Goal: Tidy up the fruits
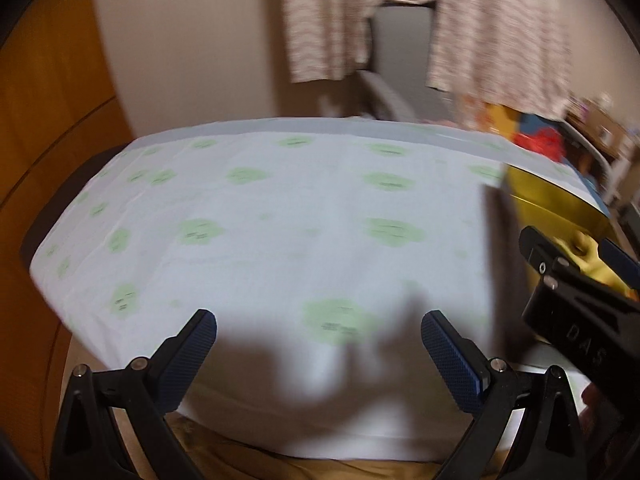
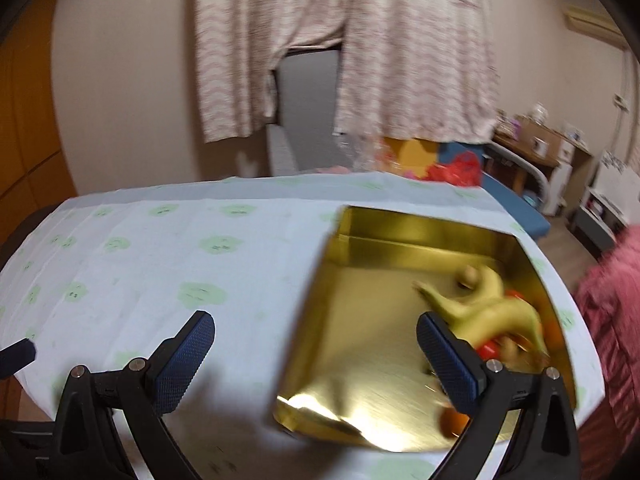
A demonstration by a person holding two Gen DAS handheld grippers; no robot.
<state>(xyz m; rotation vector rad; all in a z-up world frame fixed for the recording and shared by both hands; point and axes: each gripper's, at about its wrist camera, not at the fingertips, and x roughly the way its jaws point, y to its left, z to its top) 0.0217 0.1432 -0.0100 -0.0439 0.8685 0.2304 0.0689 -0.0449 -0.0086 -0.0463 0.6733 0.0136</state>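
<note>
A shiny gold tin tray (image 2: 360,360) lies on the right half of the table. In its right corner sit a yellow-green banana bunch (image 2: 492,308), red fruit (image 2: 488,348) under it and an orange fruit (image 2: 454,420) near the front wall. My right gripper (image 2: 316,356) hovers open over the tray's left wall, nothing between its fingers. My left gripper (image 1: 320,352) is open above the bare cloth near the table's front edge. In the left wrist view the tray (image 1: 540,196) shows at the right, with the right gripper (image 1: 580,264) in front of it.
The table wears a pale blue cloth with green prints (image 1: 280,220). Patterned curtains (image 2: 400,60) hang behind it. A wooden door (image 1: 48,120) stands at the left. A pink fuzzy cloth (image 2: 612,300) lies at the right, and colourful clutter (image 2: 452,168) sits beyond the far edge.
</note>
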